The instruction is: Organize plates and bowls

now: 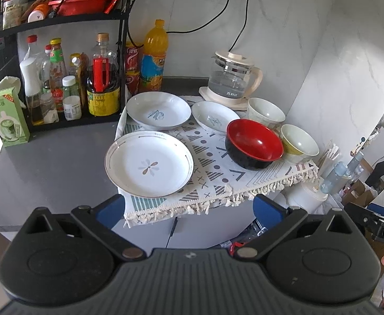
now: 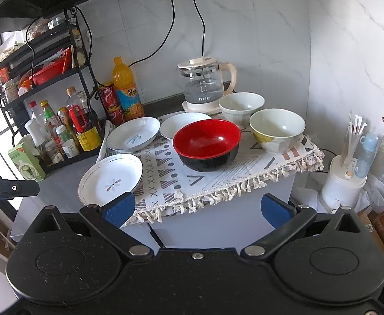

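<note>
Three white plates and three bowls sit on a patterned cloth (image 1: 218, 176). A flower plate (image 1: 149, 164) lies nearest, also in the right wrist view (image 2: 110, 179). Two white plates (image 1: 158, 110) (image 1: 214, 116) lie behind it. A red and black bowl (image 1: 253, 144) (image 2: 206, 144) stands in the middle, a yellow-patterned bowl (image 1: 299, 143) (image 2: 277, 130) to its right, and a white bowl (image 1: 265, 111) (image 2: 242, 106) behind. My left gripper (image 1: 189, 211) is open and empty before the cloth's front edge. My right gripper (image 2: 198, 210) is open and empty, also short of the cloth.
A glass kettle (image 1: 232, 78) stands at the back by the wall with cords to sockets. A black rack (image 1: 60, 78) of bottles, an orange drink bottle (image 1: 154, 55) and a green carton (image 1: 6, 118) stand at the left. A white holder with bottles (image 2: 347, 181) stands right of the counter.
</note>
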Demonstrator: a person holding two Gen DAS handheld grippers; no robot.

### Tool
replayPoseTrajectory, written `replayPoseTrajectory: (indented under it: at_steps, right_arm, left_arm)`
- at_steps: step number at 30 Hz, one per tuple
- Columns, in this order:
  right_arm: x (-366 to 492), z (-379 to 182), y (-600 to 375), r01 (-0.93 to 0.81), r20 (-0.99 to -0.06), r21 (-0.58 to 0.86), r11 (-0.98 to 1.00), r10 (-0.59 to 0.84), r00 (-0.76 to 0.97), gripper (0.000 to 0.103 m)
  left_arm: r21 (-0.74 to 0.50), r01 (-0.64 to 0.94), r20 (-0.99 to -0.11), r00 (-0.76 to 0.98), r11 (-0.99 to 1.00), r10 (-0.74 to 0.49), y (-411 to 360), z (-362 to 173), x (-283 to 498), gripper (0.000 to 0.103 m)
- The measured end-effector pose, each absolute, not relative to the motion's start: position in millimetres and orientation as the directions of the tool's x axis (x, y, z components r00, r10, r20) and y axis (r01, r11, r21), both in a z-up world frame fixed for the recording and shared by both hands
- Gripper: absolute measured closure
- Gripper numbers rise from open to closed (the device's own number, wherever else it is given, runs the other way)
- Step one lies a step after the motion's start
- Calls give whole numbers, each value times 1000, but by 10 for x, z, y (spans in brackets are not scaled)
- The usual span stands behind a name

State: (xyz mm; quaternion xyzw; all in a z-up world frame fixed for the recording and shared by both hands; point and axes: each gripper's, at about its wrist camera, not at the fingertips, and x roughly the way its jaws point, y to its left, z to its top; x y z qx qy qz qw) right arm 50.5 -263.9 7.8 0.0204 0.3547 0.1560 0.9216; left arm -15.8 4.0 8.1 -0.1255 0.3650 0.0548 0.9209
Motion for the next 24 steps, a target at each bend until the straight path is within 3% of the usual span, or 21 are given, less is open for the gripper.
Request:
replayPoseTrajectory:
  at_steps: [24]
  right_arm:
    - [766,38,-2780,-283,-648,153,947,312,694,0]
  left_arm:
    - [-161,-167,-703,711,973,6,-137,82,91,1]
